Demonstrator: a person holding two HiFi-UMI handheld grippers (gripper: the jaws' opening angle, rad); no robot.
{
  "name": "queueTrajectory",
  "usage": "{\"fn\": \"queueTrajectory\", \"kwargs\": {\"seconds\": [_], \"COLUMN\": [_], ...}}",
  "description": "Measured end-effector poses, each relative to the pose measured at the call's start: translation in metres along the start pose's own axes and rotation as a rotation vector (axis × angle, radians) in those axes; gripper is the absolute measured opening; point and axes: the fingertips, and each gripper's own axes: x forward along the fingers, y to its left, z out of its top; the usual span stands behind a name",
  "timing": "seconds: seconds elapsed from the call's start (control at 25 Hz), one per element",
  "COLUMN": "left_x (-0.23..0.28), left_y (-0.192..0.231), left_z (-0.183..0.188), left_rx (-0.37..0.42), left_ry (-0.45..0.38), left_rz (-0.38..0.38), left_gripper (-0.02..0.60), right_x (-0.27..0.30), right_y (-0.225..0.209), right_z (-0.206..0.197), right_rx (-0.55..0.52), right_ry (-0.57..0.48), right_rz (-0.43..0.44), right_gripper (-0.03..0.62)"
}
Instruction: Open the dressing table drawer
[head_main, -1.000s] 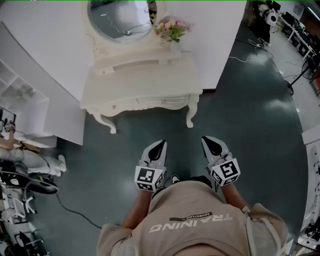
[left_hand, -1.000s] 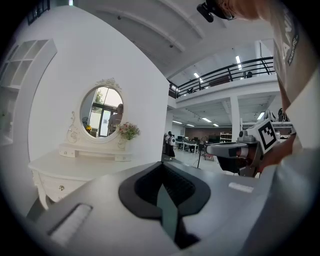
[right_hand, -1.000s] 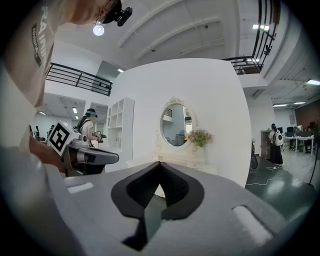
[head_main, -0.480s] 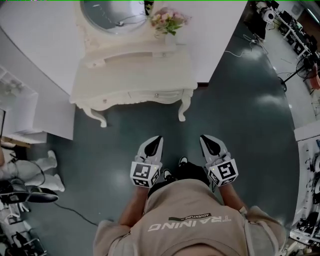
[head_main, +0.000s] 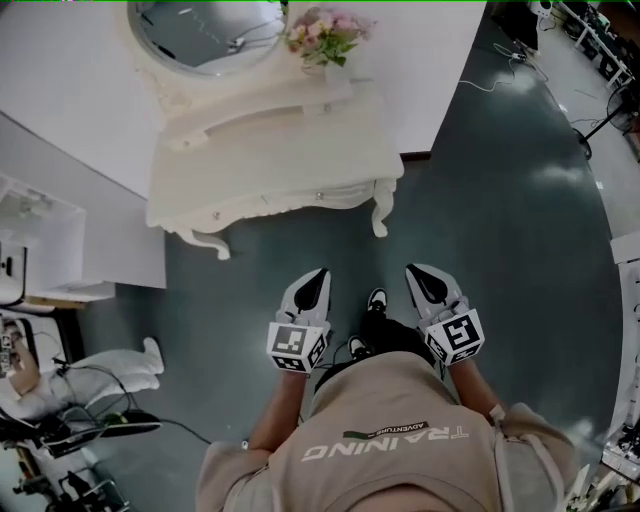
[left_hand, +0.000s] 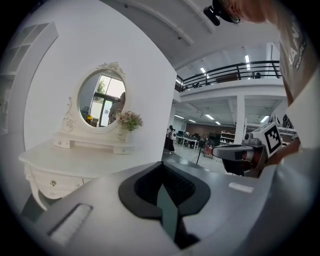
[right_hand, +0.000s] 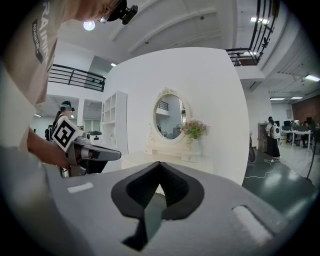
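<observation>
The white dressing table (head_main: 270, 150) stands against the white wall, with an oval mirror (head_main: 205, 35) and a vase of pink flowers (head_main: 322, 32) on it. Its drawer front (head_main: 290, 200) is closed, with small knobs (head_main: 320, 196). My left gripper (head_main: 318, 276) and right gripper (head_main: 418, 272) hang side by side over the floor, short of the table, both shut and empty. In the left gripper view my left gripper (left_hand: 161, 165) points past the table (left_hand: 75, 160), which sits to its left with a drawer knob (left_hand: 53, 183) showing. My right gripper (right_hand: 160, 164) points at the table (right_hand: 170, 152) straight ahead.
A white shelf unit (head_main: 40, 235) stands left of the table. Cables and white equipment (head_main: 100, 375) lie on the dark teal floor (head_main: 480, 220) at the lower left. The person's shoes (head_main: 375, 300) show between the grippers. Desks and people are far off to the right.
The person has stepped nearer to the dressing table, carrying both grippers forward; a shoe now shows between them. Both stay shut and empty. The table drawer has not moved.
</observation>
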Motion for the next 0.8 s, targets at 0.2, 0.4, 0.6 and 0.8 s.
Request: {"fn": "queueTrajectory", "kwargs": {"seconds": [0.2, 0.4, 0.6, 0.8], "left_x": [0.042, 0.069, 0.093, 0.102], "left_y": [0.008, 0.028, 0.043, 0.053], "left_z": [0.026, 0.055, 0.072, 0.07], "left_rx": [0.008, 0.062, 0.094, 0.085], "left_ry": [0.008, 0.01, 0.007, 0.03], "left_rz": [-0.018, 0.021, 0.069, 0.11], "left_gripper": [0.018, 0.018, 0.018, 0.018], "right_x": [0.045, 0.085, 0.102, 0.11], "right_y": [-0.032, -0.057, -0.095, -0.118], "right_z": [0.019, 0.041, 0.044, 0.037], "right_rx": [0.013, -0.001, 0.01, 0.078], "right_ry": [-0.047, -0.108, -0.134, -0.123], "right_rz": [0.029, 0.076, 0.06, 0.036], "right_gripper": [0.002, 0.002, 0.002, 0.002]}}
